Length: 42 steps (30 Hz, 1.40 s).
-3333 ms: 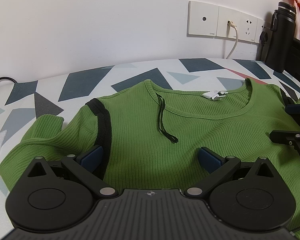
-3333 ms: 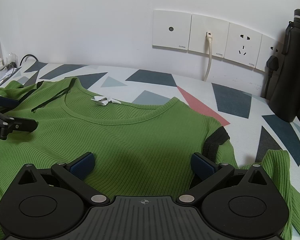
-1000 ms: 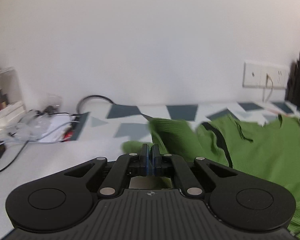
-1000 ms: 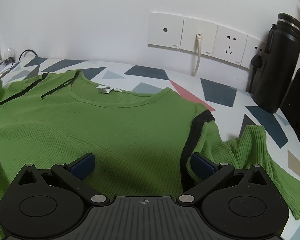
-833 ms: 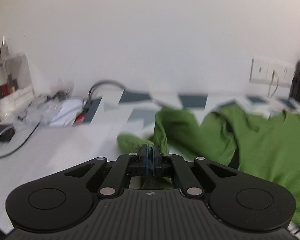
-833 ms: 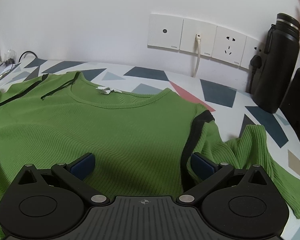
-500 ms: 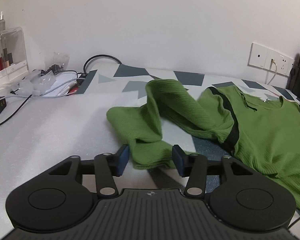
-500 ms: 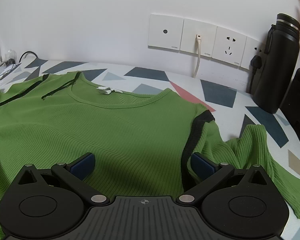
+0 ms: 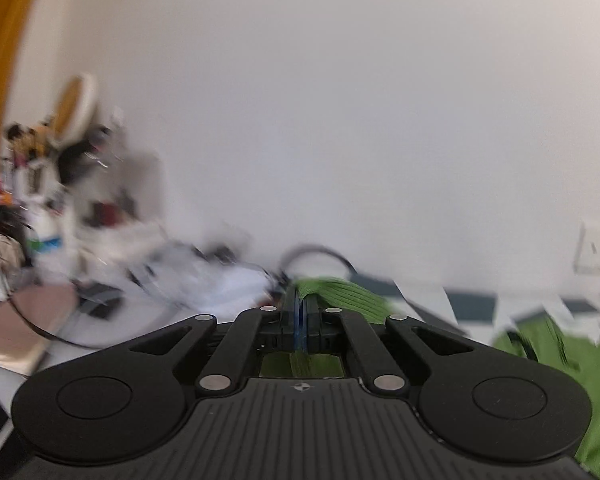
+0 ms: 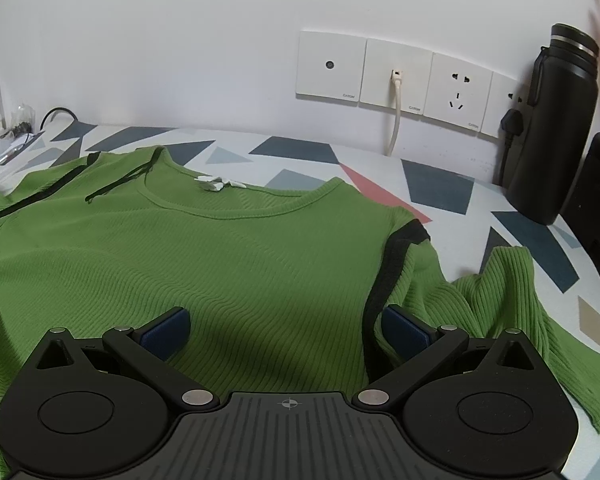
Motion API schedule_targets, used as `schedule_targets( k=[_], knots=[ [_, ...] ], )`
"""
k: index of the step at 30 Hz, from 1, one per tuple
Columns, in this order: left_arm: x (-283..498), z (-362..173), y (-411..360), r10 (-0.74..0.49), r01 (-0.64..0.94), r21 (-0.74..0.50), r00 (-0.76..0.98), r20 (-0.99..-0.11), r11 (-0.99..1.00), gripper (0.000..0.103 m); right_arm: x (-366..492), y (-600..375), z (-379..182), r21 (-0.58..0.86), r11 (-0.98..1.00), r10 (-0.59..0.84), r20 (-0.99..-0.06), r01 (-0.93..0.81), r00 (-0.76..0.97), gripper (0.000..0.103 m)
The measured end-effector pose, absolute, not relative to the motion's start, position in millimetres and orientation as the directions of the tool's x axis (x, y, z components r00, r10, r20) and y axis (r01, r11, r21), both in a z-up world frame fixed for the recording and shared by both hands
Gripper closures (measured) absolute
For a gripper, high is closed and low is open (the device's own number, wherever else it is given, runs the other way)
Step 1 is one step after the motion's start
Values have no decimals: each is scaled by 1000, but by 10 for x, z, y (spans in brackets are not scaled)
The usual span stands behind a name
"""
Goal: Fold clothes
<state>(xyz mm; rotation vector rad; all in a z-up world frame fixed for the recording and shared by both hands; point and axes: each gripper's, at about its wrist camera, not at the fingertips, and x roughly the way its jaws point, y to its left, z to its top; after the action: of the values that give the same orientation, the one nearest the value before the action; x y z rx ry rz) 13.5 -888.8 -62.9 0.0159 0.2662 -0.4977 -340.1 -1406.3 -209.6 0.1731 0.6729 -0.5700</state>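
A white table (image 10: 452,178) patterned with grey, blue and red triangles is set against a white wall. A green ribbed sweater (image 10: 236,264) is spread across it, neckline toward the wall. The left gripper (image 9: 301,320) is clamped on a fold of the sweater's sleeve (image 9: 340,292); that view is blurred. The right gripper (image 10: 286,330) is held with its jaws wide apart over the sweater's body, beside the black shoulder seam (image 10: 388,268).

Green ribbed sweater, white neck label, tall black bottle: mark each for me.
green ribbed sweater (image 10: 260,264), right wrist view, on the flat chest panel.
white neck label (image 10: 216,183), right wrist view, on the crumpled tag at the back of the collar.
tall black bottle (image 10: 556,132), right wrist view, on its body below the lid.
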Motion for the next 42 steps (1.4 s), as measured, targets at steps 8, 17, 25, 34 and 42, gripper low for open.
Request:
schedule_targets(
  k=[8, 17, 25, 34, 42],
  knots=[
    [156, -923, -8855, -476, 483, -81, 795, -376, 872, 101, -3400, -14077, -2082, -25, 833, -441, -636, 553, 634, 1],
    [-437, -620, -9875, -779, 778, -175, 529, -338, 604, 101, -3613, -14222, -1862, -14, 739, -556, -579, 674, 597, 1],
    [-1057, -493, -11112, -913, 912, -192, 307, -269, 363, 101, -3804, -14376, -1980, -66, 655, -643, -572, 753, 509, 1],
    [-1126, -1089, -12205, -885, 922, -205, 224, -408, 328, 101, -3846, -14430, -2091, -45, 640, -636, -591, 767, 496, 1],
    [-1177, -1483, -12458, -847, 928, -225, 148, -511, 298, 101, -3830, -14423, -2100, -49, 646, -629, -599, 762, 495, 1]
  ],
)
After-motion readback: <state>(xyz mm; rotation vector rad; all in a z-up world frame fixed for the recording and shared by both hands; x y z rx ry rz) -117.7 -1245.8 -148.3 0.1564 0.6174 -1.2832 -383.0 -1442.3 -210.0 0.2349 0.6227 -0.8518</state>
